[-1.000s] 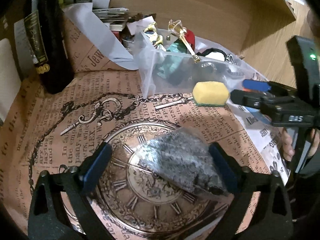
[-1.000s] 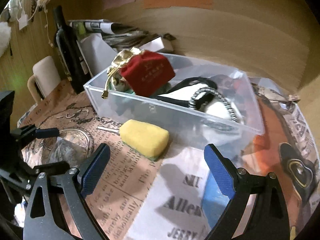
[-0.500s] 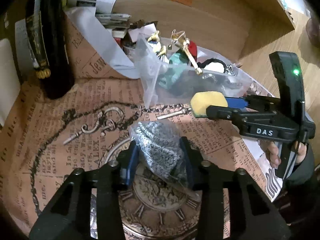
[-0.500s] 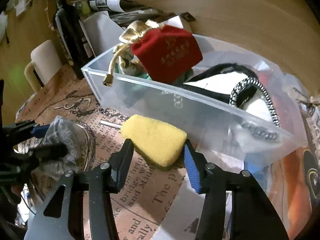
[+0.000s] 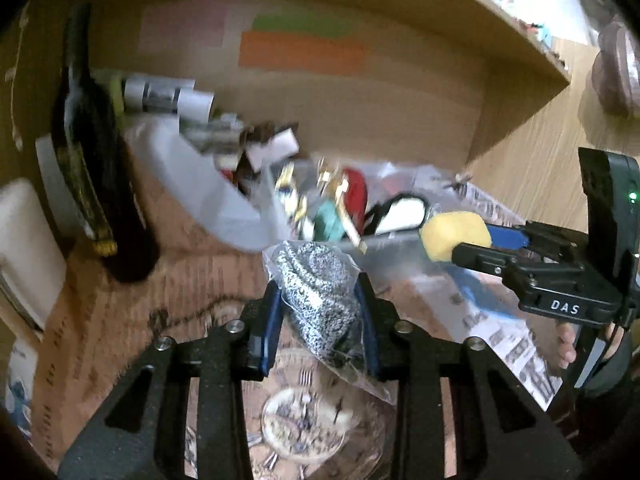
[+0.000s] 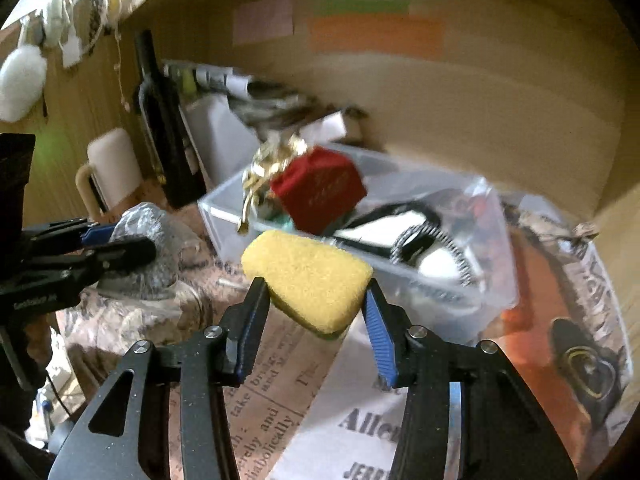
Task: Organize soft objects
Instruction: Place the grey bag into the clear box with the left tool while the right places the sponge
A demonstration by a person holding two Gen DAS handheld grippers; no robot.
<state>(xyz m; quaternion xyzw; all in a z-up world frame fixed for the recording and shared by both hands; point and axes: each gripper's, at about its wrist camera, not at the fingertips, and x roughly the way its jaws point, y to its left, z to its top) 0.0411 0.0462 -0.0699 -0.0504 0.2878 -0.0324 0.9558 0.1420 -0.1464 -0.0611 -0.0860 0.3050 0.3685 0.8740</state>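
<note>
Lift-off is the change: half a second ago both items sat on the surface with each tool closing around them; both now hang clear of the printed paper cover (image 6: 280, 380). The left tool (image 5: 320, 312) is clamped on the bagged grey scrubber (image 5: 320, 292), whose plastic wrap trails below the pads. The right tool (image 6: 316, 304) is clamped on the yellow sponge (image 6: 306, 278), squeezed slightly between the blue pads. In the right wrist view the clear bin (image 6: 460, 296) lies at 1 o'clock from the sponge, just beyond it, already holding a red pouch (image 6: 320, 190) and a black-and-white item. In the left wrist view the bin's contents lie at 12 o'clock from the scrubber, with the sponge at 2 o'clock. Motion blur in both views indicates fast travel. Judgement: both grasps have succeeded, and the remaining step is carrying both items over the bin wall and releasing them.
</note>
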